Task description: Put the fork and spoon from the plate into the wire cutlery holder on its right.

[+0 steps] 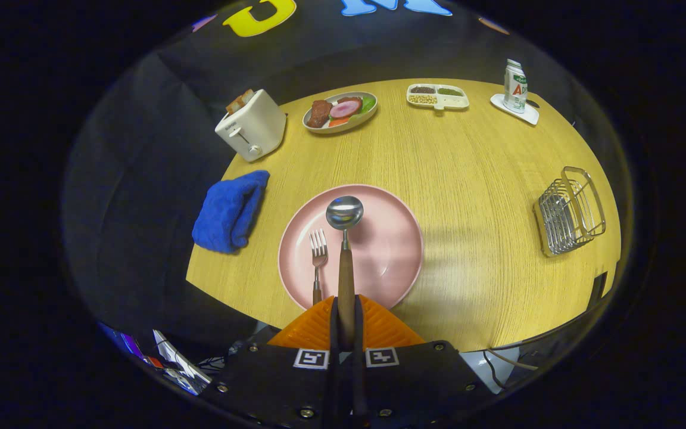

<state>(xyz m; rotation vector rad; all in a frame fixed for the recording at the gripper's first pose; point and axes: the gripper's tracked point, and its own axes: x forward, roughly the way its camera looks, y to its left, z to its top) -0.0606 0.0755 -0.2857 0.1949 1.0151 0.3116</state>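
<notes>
My gripper pinches the spoon by its handle above the plate; fork lies there. I carry it level right, then tip it into the wire cutlery holder.

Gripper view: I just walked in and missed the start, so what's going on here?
A hand-held gripper has its two fingers shut on the wooden handle of a metal spoon, holding it out over the round pink plate. The wood-handled metal fork lies on the plate beside it. The wire cutlery holder lies tipped on the round wooden table, off to the right, with nothing in it yet.
</notes>
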